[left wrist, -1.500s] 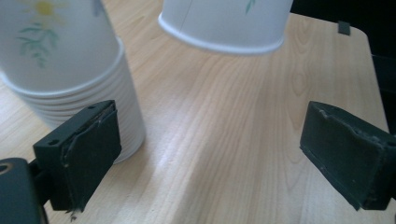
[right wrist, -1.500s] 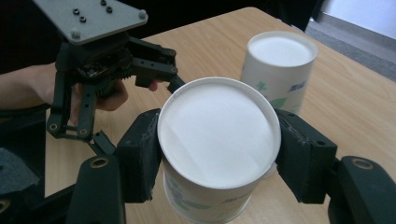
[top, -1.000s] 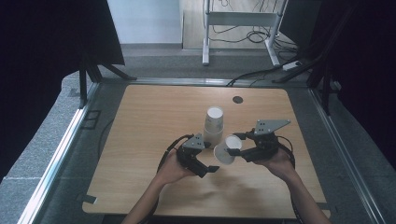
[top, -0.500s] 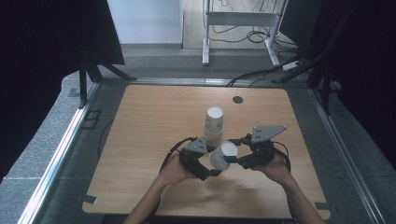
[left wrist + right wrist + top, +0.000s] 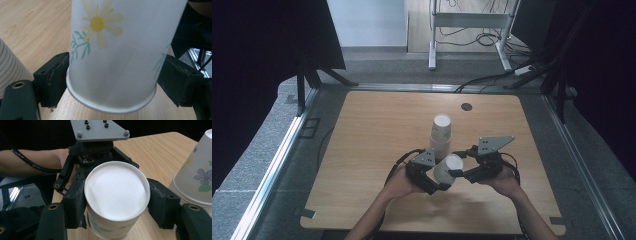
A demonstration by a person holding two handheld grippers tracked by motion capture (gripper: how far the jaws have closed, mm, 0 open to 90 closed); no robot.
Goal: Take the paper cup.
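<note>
The tabletop (image 5: 362,165) carries one stack (image 5: 441,135) of upturned paper cups at its middle, and just near of it a single cup (image 5: 448,167) is held in the air between the two grippers. The right gripper (image 5: 464,175) has its jaws clamped on this cup, base toward its own camera. The left gripper (image 5: 435,184) has just been closing its jaws with the cup between them, and in the left gripper view the pads sit at the cup's wall by the rim, on both sides, though I can't tell if they press yet.

The work looks like a handover or a pull-apart. To do it well, let the left jaws seat squarely just above the rim – firm, not crushing the thin wall – before the right grip slackens, and keep the cup clear of the stack.

Counted: one tabletop, one stack, two grippers, one separate cup – the number of cups within the stack can't be told.
</note>
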